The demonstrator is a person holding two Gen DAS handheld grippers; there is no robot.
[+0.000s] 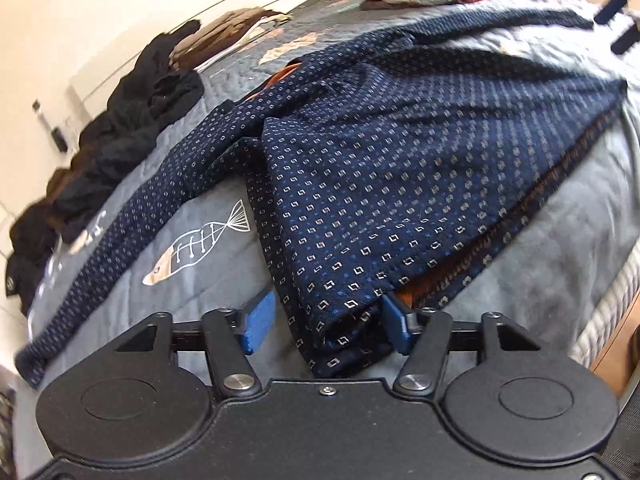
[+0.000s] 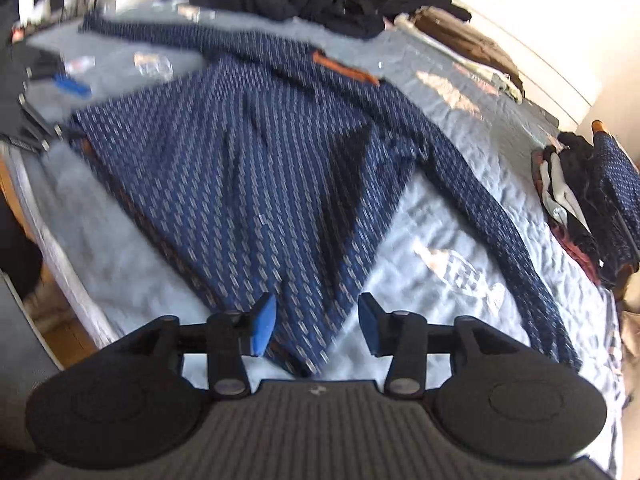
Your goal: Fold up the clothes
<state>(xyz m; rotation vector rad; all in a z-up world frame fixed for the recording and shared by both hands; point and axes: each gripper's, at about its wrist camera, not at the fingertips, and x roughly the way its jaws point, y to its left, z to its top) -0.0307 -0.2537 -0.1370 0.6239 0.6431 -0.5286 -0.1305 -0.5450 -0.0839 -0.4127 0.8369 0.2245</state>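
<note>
Left gripper (image 1: 326,322) part open, bunched hem corner of the navy dotted shirt (image 1: 400,184) lying between its blue fingers (image 1: 258,326); grip not certain. Right gripper (image 2: 316,326) part open, over the other hem corner, holding nothing. Spread across the grey quilted bed (image 2: 420,208), sleeves out, orange lining showing. Along the far edge, dark clothes pile (image 2: 320,0); at the right edge, folded stack (image 2: 592,200).

Grey quilt (image 1: 208,280) covered the bed (fish print (image 1: 200,246) stitched on it). White wall (image 1: 80,20) stood behind; wooden floor (image 2: 68,336) showed beside.
</note>
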